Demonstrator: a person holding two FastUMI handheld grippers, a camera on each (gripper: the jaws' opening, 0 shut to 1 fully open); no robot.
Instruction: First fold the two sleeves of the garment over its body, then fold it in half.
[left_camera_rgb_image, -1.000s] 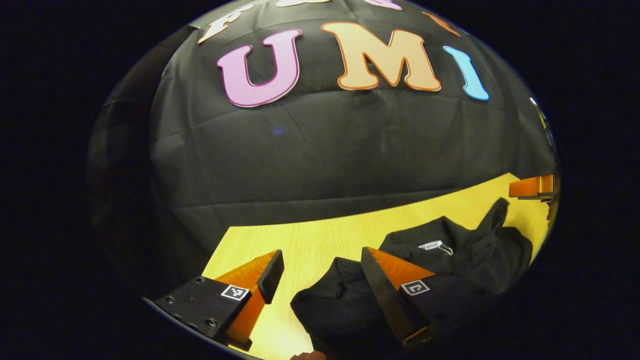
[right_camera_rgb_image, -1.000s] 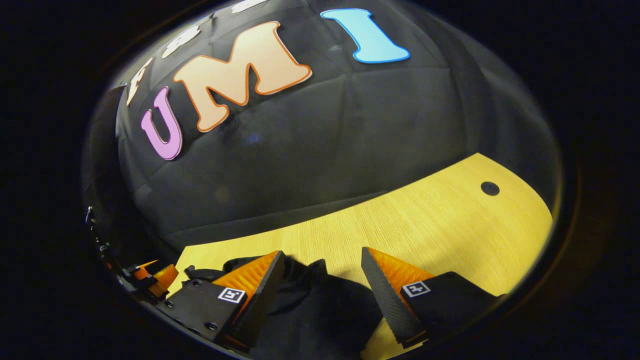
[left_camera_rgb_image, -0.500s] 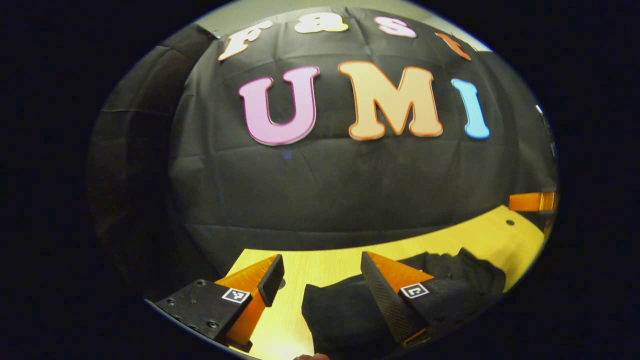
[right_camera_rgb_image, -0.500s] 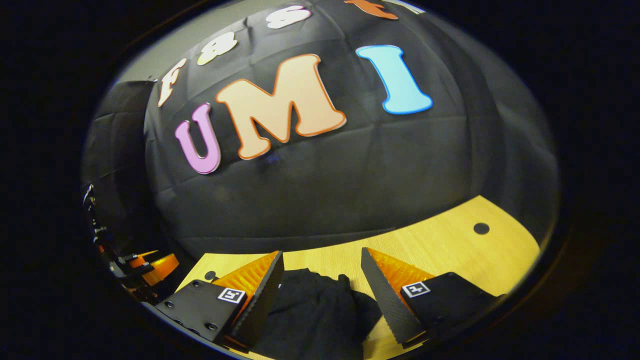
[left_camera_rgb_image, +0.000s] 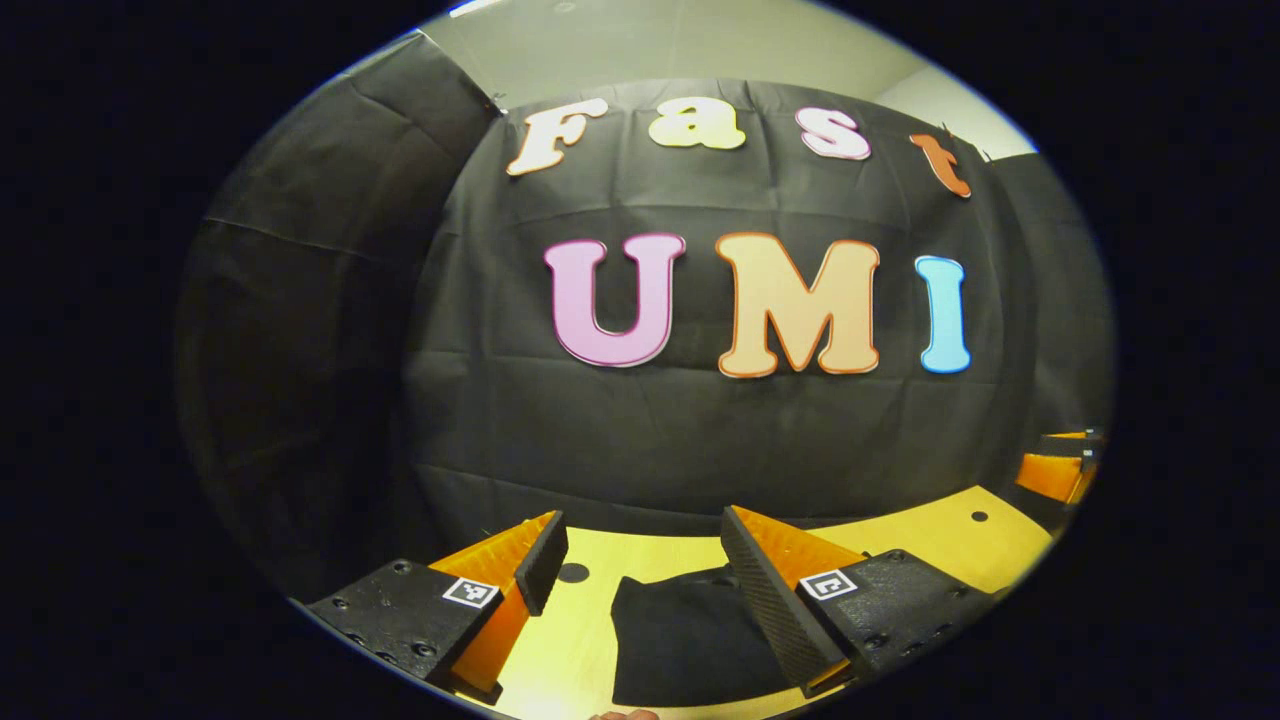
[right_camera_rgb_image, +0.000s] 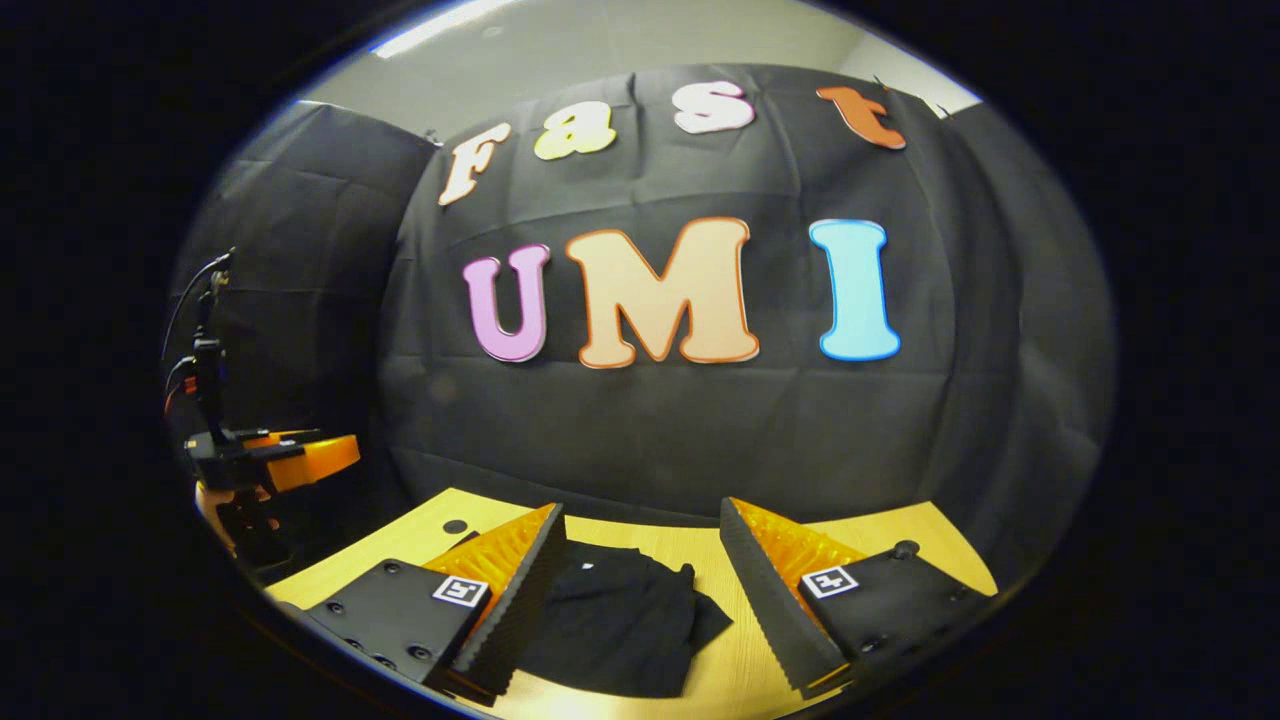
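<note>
Garment: a black garment (left_camera_rgb_image: 680, 640) lies folded into a compact bundle on the yellow bench (left_camera_rgb_image: 950, 535), also seen in the right gripper view (right_camera_rgb_image: 620, 625).
Left gripper (left_camera_rgb_image: 640, 560): fingers apart, holding nothing, raised above the garment.
Right gripper (right_camera_rgb_image: 640, 555): fingers apart, holding nothing, above the bundle.
Bench: round dark holes (left_camera_rgb_image: 573, 572) near its far edge.

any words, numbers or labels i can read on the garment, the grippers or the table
Black garment: a pale speck, perhaps a tag, too small to read.
Left gripper: square black-and-white marker on each finger mount, a pattern, no words.
Right gripper: same kind of markers.
Wooden table: none.
</note>
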